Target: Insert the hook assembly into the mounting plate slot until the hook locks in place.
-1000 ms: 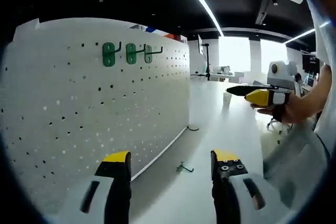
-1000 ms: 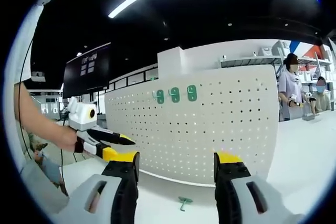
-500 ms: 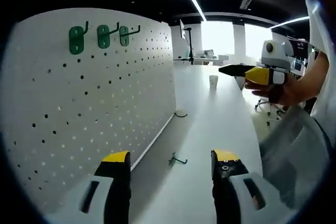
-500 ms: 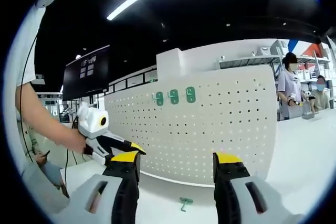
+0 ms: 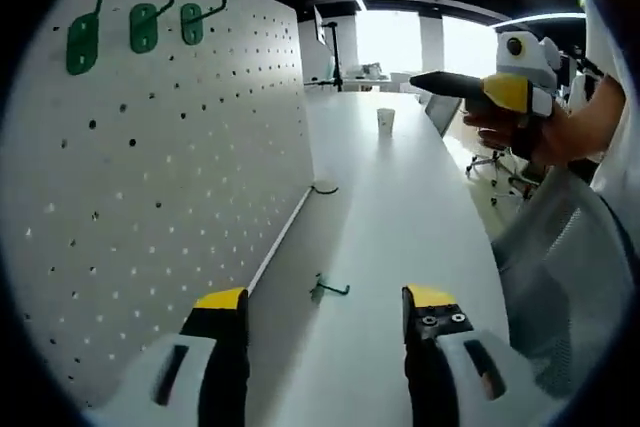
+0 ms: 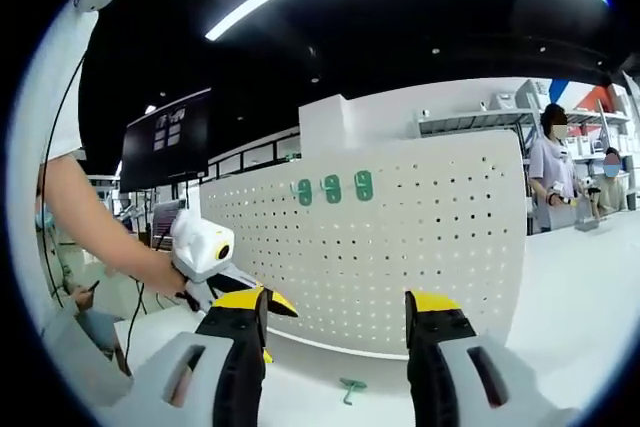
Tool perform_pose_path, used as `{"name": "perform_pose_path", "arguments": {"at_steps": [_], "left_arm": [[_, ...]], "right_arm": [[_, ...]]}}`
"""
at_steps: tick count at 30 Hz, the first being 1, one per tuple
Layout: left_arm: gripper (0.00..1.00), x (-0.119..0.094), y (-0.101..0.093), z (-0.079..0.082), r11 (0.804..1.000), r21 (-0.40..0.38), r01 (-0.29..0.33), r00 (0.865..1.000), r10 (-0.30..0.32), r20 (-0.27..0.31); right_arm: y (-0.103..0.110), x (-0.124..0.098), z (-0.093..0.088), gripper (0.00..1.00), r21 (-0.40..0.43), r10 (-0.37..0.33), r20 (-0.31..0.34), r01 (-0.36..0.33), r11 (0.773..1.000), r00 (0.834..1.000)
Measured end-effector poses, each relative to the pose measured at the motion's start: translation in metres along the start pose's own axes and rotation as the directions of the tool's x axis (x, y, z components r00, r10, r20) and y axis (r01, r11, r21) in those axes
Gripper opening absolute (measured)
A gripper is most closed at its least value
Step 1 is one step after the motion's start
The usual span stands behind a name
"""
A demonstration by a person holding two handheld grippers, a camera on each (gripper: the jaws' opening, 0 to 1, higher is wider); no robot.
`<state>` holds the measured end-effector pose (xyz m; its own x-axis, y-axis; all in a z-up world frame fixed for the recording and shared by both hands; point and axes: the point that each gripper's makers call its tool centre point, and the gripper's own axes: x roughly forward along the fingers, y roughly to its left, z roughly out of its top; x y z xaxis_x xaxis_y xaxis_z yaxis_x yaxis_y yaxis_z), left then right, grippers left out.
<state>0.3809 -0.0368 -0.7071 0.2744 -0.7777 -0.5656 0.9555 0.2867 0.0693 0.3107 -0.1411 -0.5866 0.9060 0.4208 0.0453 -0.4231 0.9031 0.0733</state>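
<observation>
My left gripper (image 5: 325, 312) jaws stand apart, holding nothing. The loose green hook (image 5: 327, 289) lies on the white counter (image 5: 400, 217) just ahead, between the jaws. The white pegboard (image 5: 150, 167) stands upright left of them, 3 green hooks (image 5: 140, 22) mounted near its top. My right gripper (image 6: 335, 317) jaws also stand apart, with nothing between them; the hook (image 6: 351, 385) lies between them, before the pegboard (image 6: 400, 237).

In the left gripper view the white table (image 5: 400, 207) lies bare ahead of the jaws, with only a green hook (image 5: 327, 289) lying between and just beyond them. The pegboard (image 5: 170, 177) walls off the whole left side; a cup (image 5: 385, 120) stands far ahead.
</observation>
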Motion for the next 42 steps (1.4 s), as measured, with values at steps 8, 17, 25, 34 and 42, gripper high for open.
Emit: {"name": "perform_pose_path", "arguments": {"at_steps": [8,17,25,34,42], "left_arm": [[0.64,0.024,-0.003,-0.008,0.998,0.027,0.054,0.997,-0.052,-0.060],[0.64,0.043,-0.002,-0.016,0.993,0.048,0.105,0.989,-0.099,-0.108],[0.64,0.058,0.003,-0.021,0.988,0.079,0.135,0.981,-0.122,-0.150],[0.63,0.073,0.005,-0.023,0.977,0.124,0.175,0.969,-0.149,-0.195],[0.62,0.087,0.003,-0.031,0.964,0.158,0.214,0.953,-0.170,-0.250]], "right_arm": [[-0.005,-0.001,0.000,0.54,0.000,-0.009,0.000,0.009,1.000,1.000],[-0.005,-0.001,0.001,0.53,-0.002,-0.006,-0.001,0.006,1.000,1.000],[-0.009,-0.004,0.000,0.53,0.001,-0.010,0.000,0.010,1.000,1.000],[-0.011,-0.008,0.004,0.53,-0.003,-0.023,0.008,0.024,1.000,1.000],[-0.014,-0.014,0.003,0.52,0.002,-0.036,0.006,0.036,0.999,0.999]]}}
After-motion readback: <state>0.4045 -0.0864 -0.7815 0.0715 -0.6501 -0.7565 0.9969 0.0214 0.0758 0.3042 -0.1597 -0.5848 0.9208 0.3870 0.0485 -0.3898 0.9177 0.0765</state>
